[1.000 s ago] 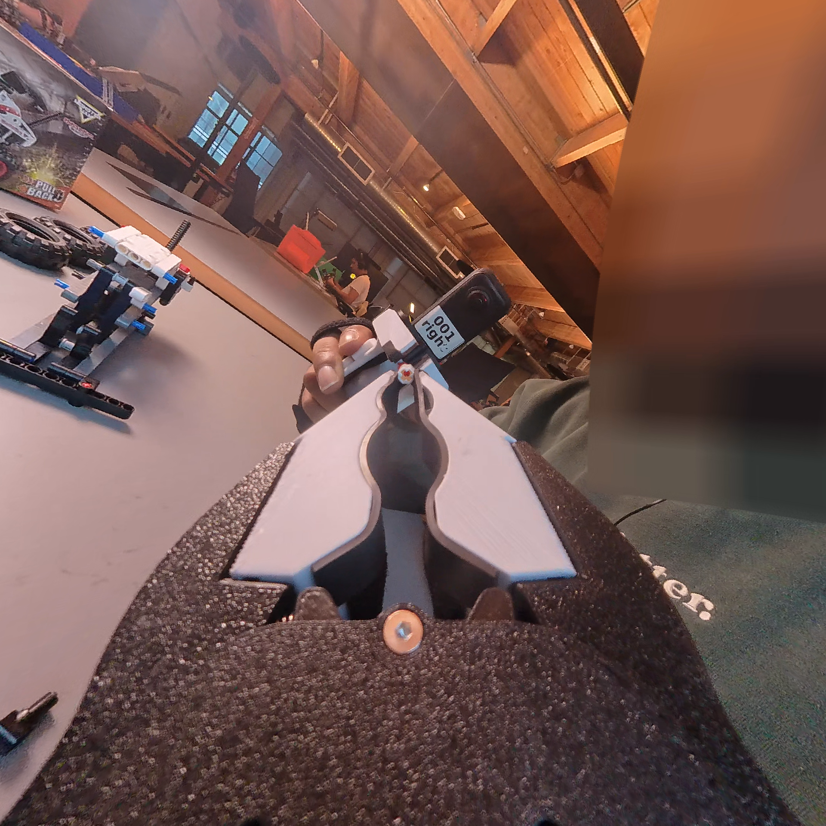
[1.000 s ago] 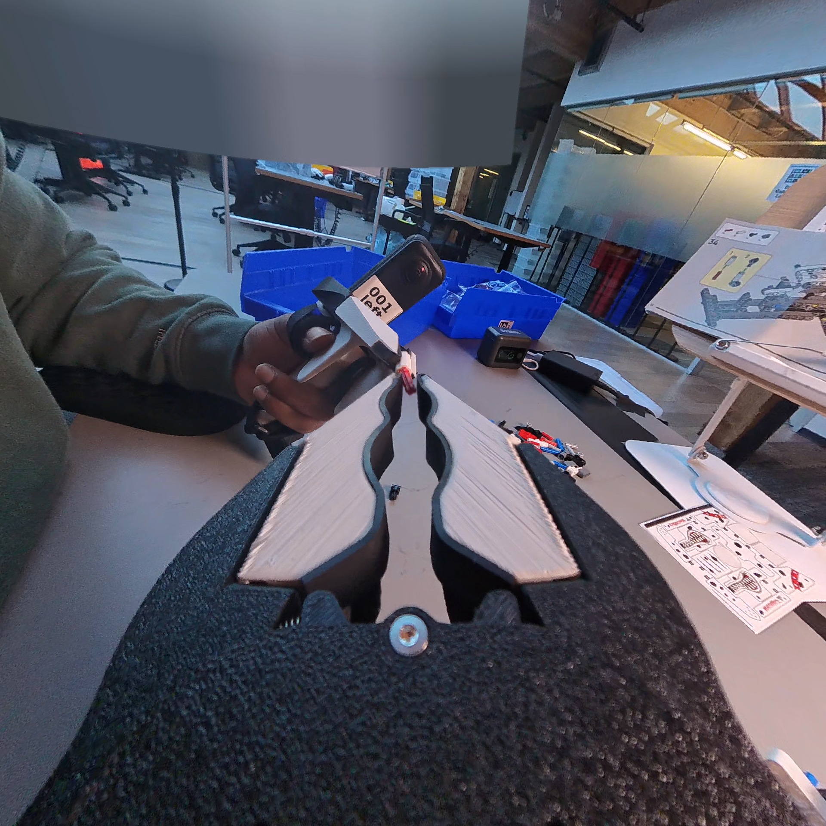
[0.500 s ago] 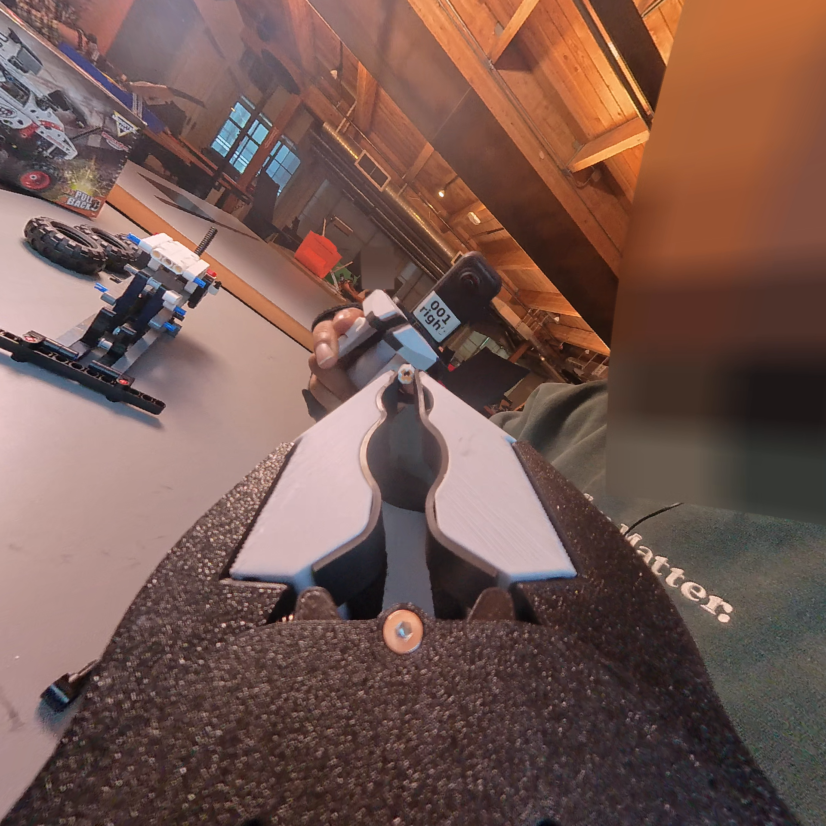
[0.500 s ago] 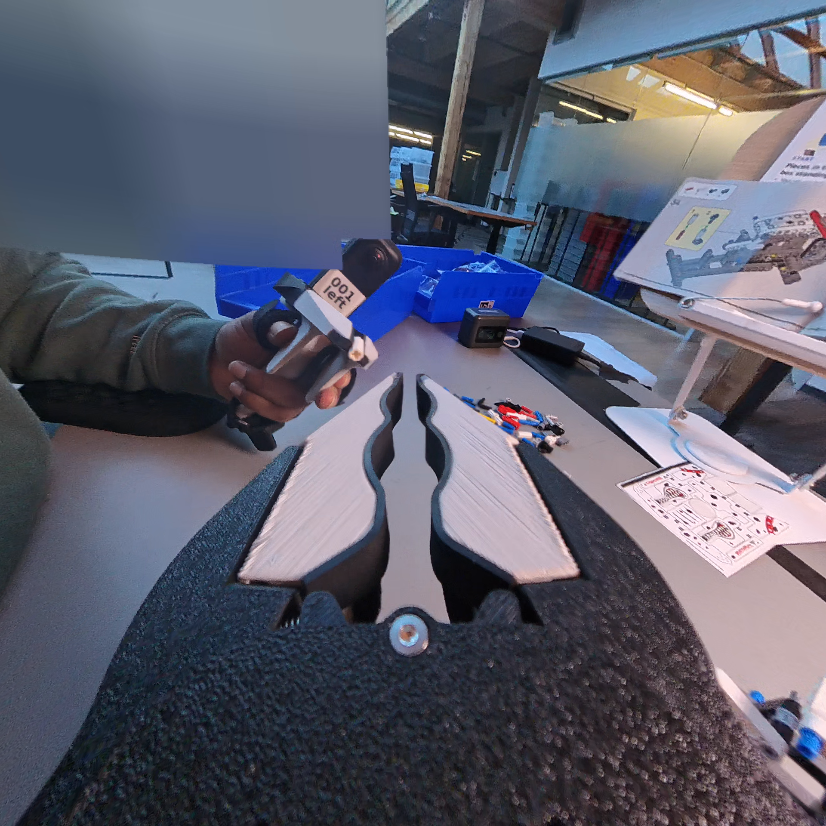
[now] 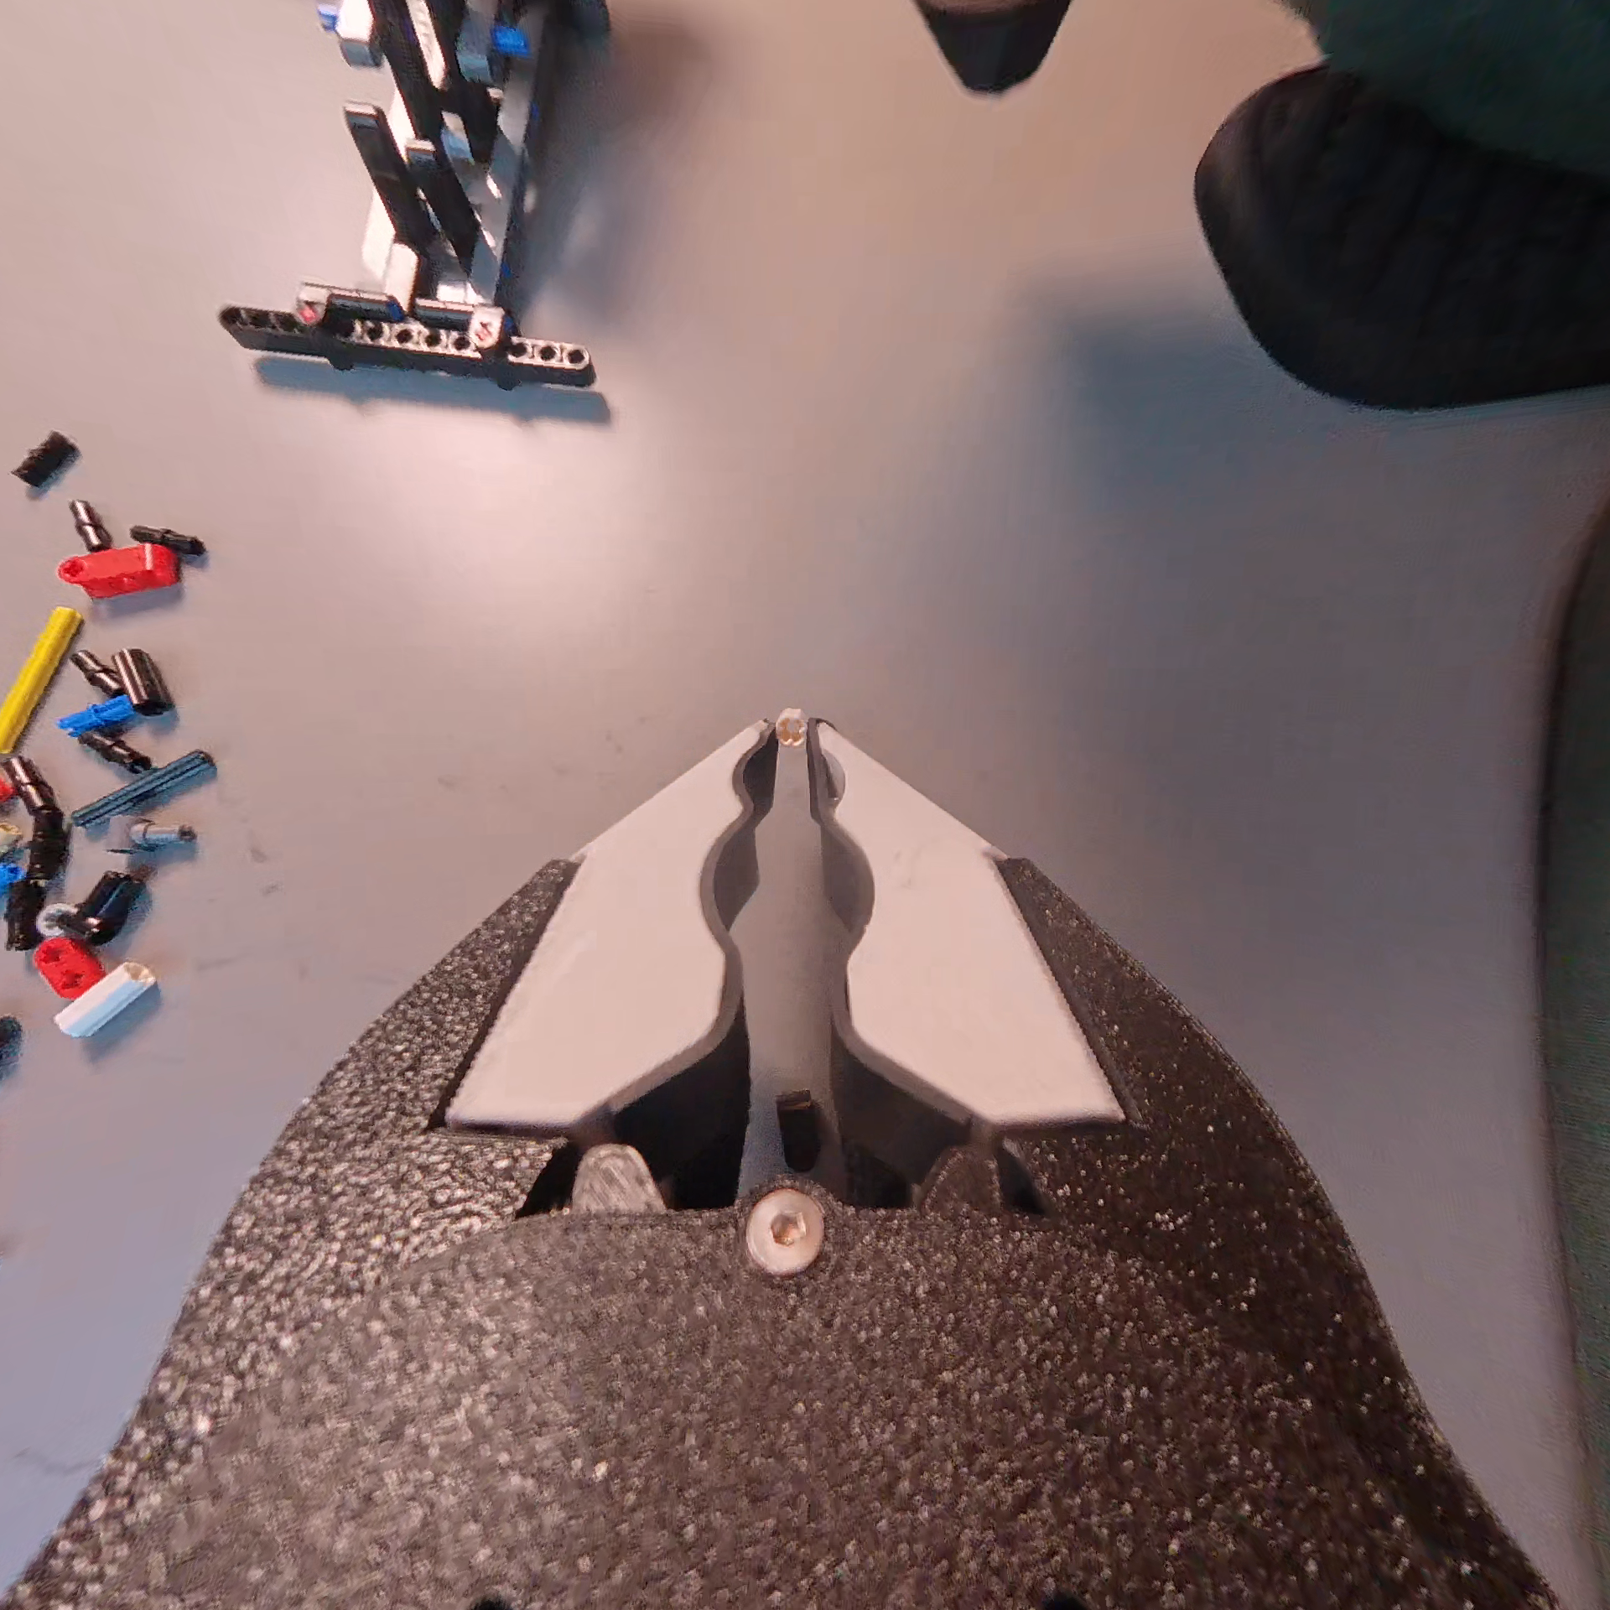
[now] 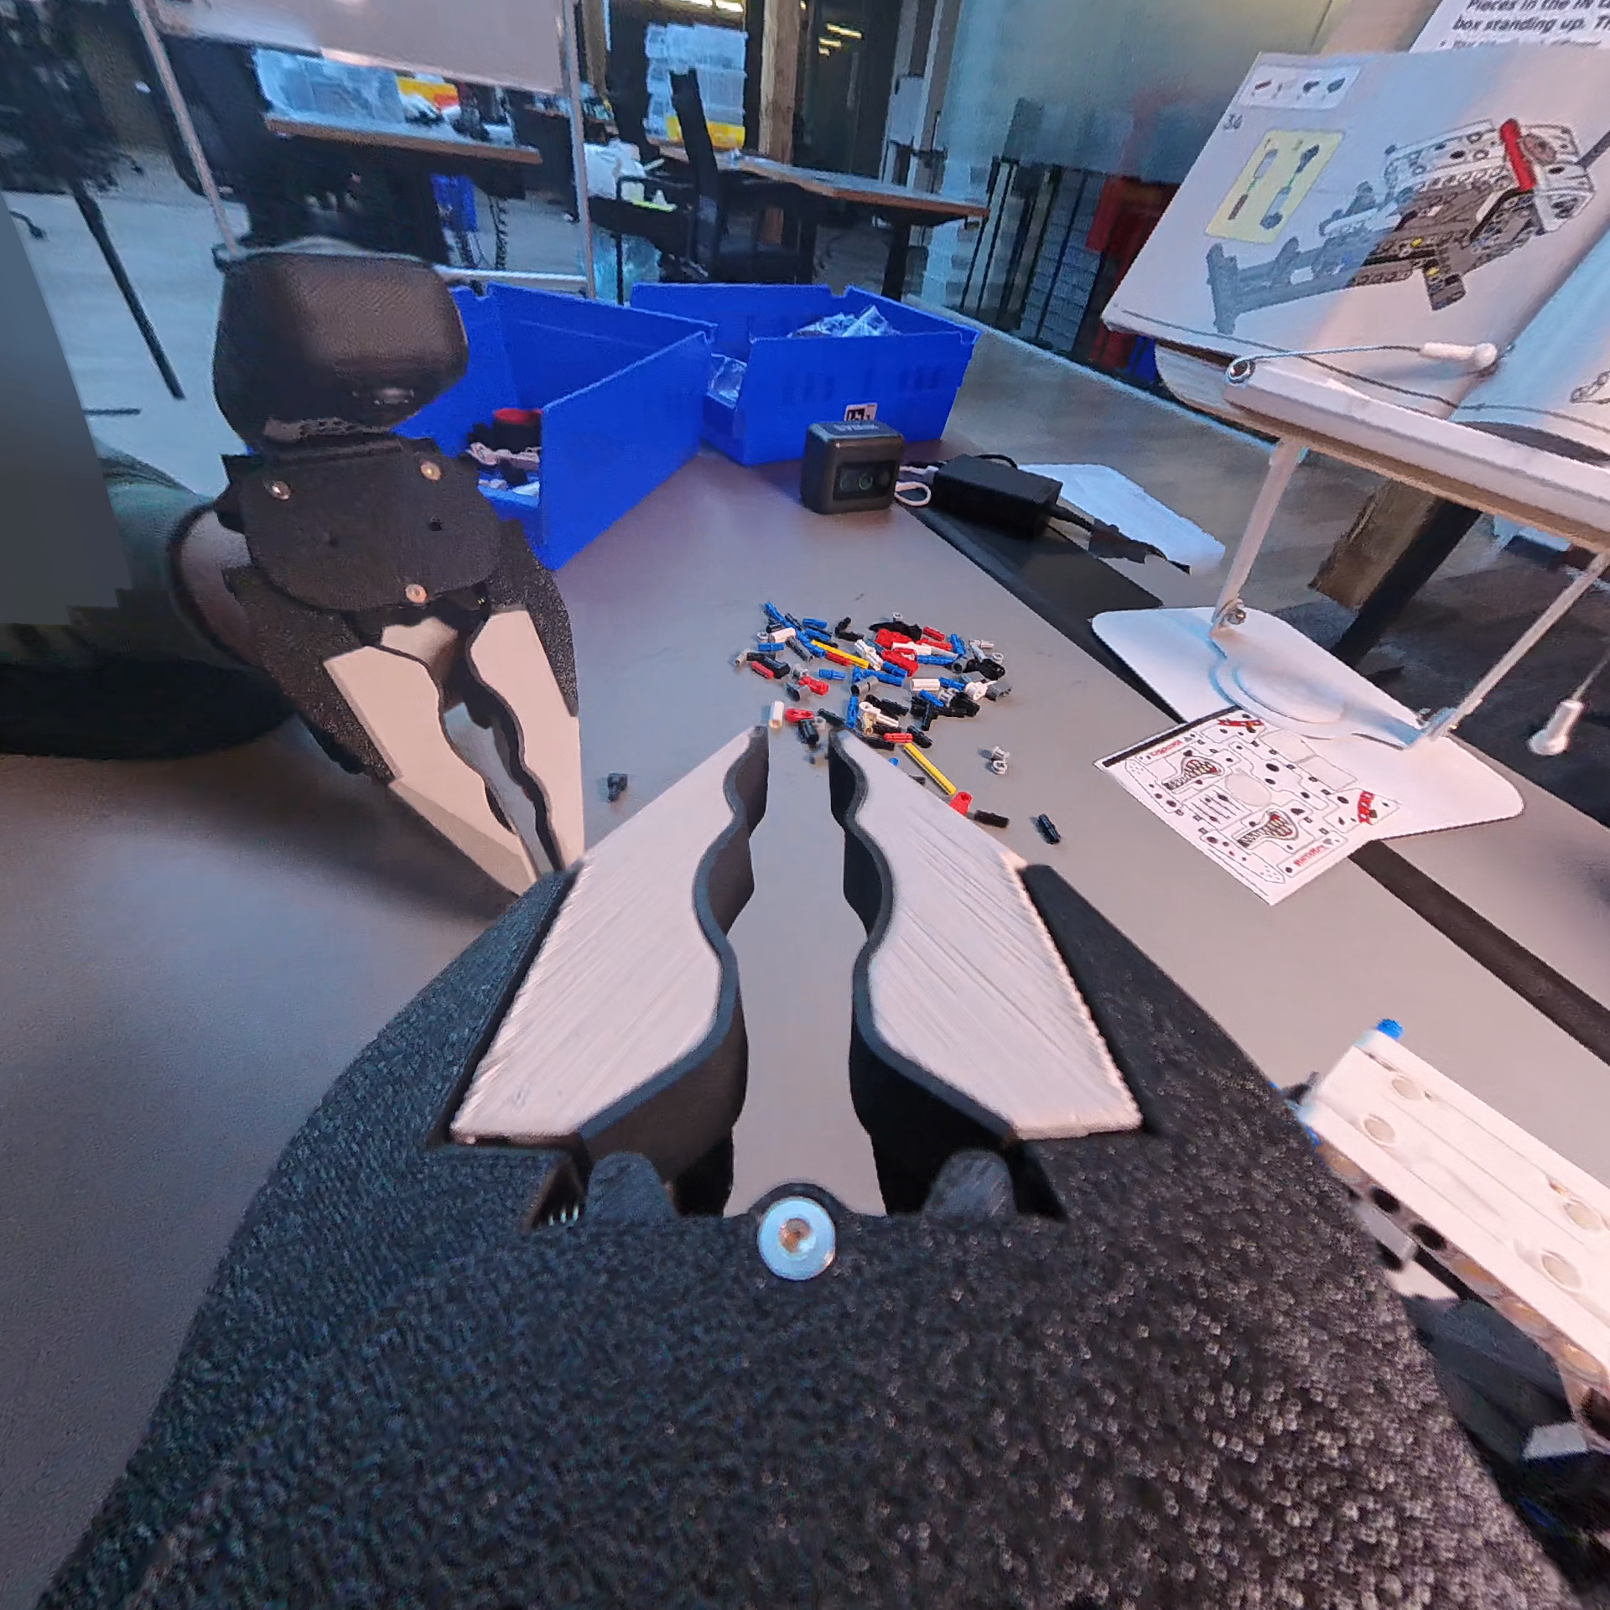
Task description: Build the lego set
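The left claw [image 5: 791, 730] was clenched on a small pale peg [image 5: 789, 728], pinched at the very tips and pointing down at the grey counter [image 5: 958, 540]. Taking that peg as the landmark, the half-built lego model [image 5: 436, 218] lay well beyond it and to the left, its long black holed beam [image 5: 409, 341] set crosswise at the nearer end. Further left of the peg, along the edge of the left wrist view, a scatter of loose pieces [image 5: 87, 784] lay on the counter: red, black, blue, white and one yellow rod. Beyond the peg to the right sat a dark padded shape, too blurred to name.

The right claw [image 6: 798, 739] was released, its grey fingers [image 6: 627, 958] parted with a clear gap and nothing between them. In the right wrist view the left claw [image 6: 540, 858] appeared to the left, tips angled down close to the counter. Just past the right claw's tips spread the pile of small pieces [image 6: 871, 671]. Behind that pile stood two blue bins [image 6: 610, 409] and a small black box camera [image 6: 852, 466]. To the pile's right lay a sticker sheet [image 6: 1246, 801], and above it an open instruction booklet [image 6: 1394, 192] rested on a white stand [image 6: 1289, 688]. A white holed beam [image 6: 1464, 1202] showed at the lower right edge.
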`<action>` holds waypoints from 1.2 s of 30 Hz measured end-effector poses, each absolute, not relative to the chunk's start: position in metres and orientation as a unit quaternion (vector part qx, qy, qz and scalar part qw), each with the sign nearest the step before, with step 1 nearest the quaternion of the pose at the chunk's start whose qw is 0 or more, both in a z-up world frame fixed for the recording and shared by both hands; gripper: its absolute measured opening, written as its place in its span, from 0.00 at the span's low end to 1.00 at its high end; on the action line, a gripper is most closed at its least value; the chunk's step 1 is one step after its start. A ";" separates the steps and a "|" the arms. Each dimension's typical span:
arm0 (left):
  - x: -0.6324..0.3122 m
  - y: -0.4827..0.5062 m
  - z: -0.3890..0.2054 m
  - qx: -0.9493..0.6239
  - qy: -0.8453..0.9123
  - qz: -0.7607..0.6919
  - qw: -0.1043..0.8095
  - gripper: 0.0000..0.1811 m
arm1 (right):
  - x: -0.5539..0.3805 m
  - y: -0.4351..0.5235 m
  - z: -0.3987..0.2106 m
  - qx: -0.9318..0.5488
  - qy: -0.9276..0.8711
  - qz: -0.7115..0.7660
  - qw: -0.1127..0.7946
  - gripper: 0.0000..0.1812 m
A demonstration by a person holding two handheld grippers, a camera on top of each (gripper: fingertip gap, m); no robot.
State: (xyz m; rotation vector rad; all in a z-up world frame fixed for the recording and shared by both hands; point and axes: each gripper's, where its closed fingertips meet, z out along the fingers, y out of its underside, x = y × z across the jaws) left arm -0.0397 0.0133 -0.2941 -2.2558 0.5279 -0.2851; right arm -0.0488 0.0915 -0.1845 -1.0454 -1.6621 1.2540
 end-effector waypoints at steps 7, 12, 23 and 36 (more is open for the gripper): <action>-0.044 0.015 -0.313 -0.910 0.230 -0.073 0.336 0.04 | -0.023 0.129 -0.158 -0.445 -0.654 0.458 0.406 0.10; -0.041 0.018 -0.316 -0.913 0.229 -0.081 0.327 0.10 | 0.037 0.167 -0.132 -0.477 -0.654 0.415 0.416 0.10; -0.044 0.026 -0.269 -0.868 0.170 -0.156 0.439 0.23 | 0.180 0.224 -0.296 -0.736 -0.579 0.220 0.273 0.13; -0.036 0.022 -0.233 -0.809 0.110 -0.263 0.515 0.18 | 0.167 0.238 -0.313 -0.707 -0.621 0.181 0.285 0.01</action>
